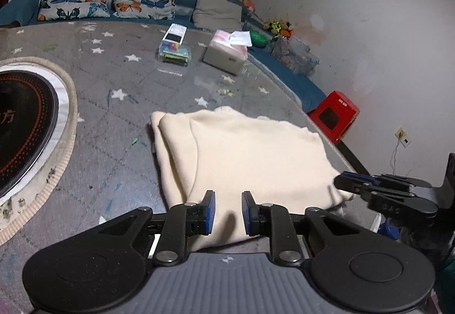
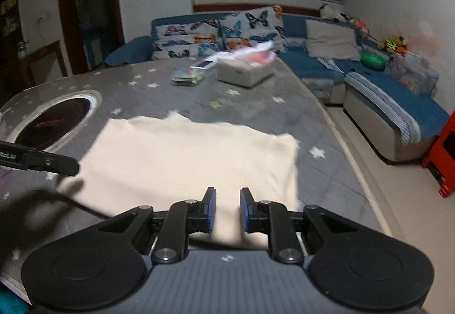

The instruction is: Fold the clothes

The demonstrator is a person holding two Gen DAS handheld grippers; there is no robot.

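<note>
Garment (image 1: 241,155) folded flat, near table (image 1: 119,120) edge. Left gripper (image 1: 227,213), right gripper (image 2: 227,210): jaws slightly apart, empty, over near hem, likely for next fold.

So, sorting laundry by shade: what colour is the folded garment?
Cream garment, plain; left wrist view shows it best.

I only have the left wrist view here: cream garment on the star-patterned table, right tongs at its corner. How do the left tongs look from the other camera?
Observer: In the right wrist view the left tongs reach in from the side, tip by the cream garment's near left corner.
Reviewer: What stands left of the sofa?
Observer: A dark wooden doorway.
Reviewer: Anything between the table and the sofa?
Observer: Only pale floor tiles show there.
</note>
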